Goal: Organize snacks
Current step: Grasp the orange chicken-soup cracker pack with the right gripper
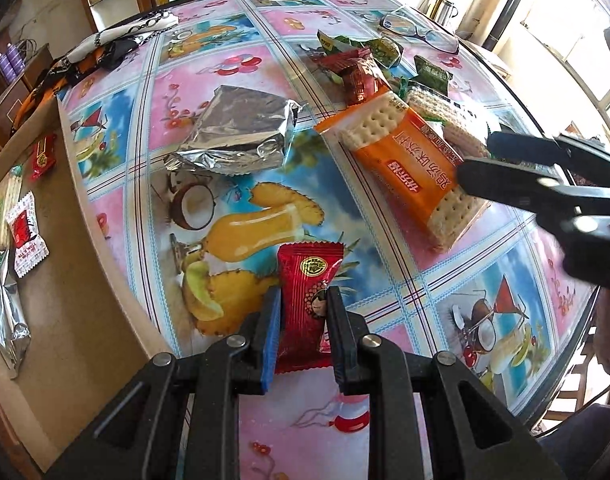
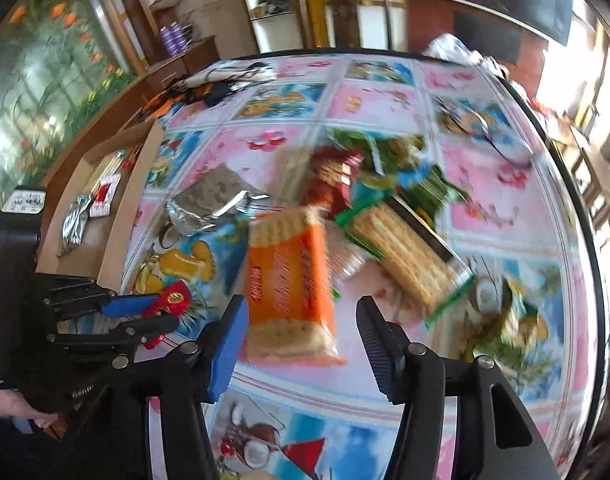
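A small red foil-wrapped candy [image 1: 305, 304] is pinched tight in the left gripper [image 1: 303, 336] over the table, while the long orange cracker pack [image 2: 289, 280], light but crumbly so best taken mid-body across its width, lies between the right gripper [image 2: 301, 344]'s half-open jaws, ungripped.

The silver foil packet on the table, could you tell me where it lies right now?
In the left wrist view the silver foil packet lies left of the orange cracker pack, beyond the coconut picture.

Eyeglasses [image 1: 419, 28] folded at far right of counter [image 1: 233, 80] with fruit-print cover; patterned scarf [image 1: 101, 46] bunched at far left edge; metal mug [image 1: 448, 10] beyond.
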A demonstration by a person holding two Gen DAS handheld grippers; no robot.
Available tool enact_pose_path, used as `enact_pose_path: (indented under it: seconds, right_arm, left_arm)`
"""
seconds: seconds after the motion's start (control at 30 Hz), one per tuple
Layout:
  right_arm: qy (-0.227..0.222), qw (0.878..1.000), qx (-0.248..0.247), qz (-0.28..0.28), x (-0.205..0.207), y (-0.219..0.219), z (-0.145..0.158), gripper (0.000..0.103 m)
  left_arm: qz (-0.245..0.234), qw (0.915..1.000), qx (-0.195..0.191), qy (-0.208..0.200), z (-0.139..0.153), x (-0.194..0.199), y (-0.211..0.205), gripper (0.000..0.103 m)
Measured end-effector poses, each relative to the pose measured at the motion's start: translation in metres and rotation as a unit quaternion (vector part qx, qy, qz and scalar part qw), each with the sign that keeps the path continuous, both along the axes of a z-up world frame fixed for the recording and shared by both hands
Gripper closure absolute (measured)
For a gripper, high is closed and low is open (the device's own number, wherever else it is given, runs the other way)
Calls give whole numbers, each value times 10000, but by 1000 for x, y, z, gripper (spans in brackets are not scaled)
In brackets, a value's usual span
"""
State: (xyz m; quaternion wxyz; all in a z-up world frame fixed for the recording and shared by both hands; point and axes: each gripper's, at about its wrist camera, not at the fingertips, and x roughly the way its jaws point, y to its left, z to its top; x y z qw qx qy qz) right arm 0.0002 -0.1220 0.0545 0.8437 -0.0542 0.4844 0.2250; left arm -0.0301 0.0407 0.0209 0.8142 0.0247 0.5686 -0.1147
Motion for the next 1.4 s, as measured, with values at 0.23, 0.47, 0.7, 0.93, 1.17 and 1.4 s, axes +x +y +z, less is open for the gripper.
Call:
enact_pose_path:
  seconds: [0.23,0.47,0.7,0.93,1.17,1.4]
  right_arm:
    - [69,9960,-843,274,21,46,-28,37]
    - [100,9924,-1185,321,19,53,-43,45]
    - [273,9991,-303,-108,-10,15,-27,45]
    - [373,9982,328,-347,-32,-7,-22,45]
    - [355,9982,386,-294,-37,-4,-19,45]
    - [287,9986,403,-203,-41,3,-15,45]
  left_arm:
    - [91,9999,-26,-34,0,-4,10,82]
    - [72,9999,9,-97,0,-4,10,83]
    - [139,9998,-66,-104,1,-1,12,84]
    - [112,9998,-131,-142,5,1,8,85]
    - [147,9994,-163,-279,16,-2,13,84]
    - [294,9980,-212,-511,33,-7,27,84]
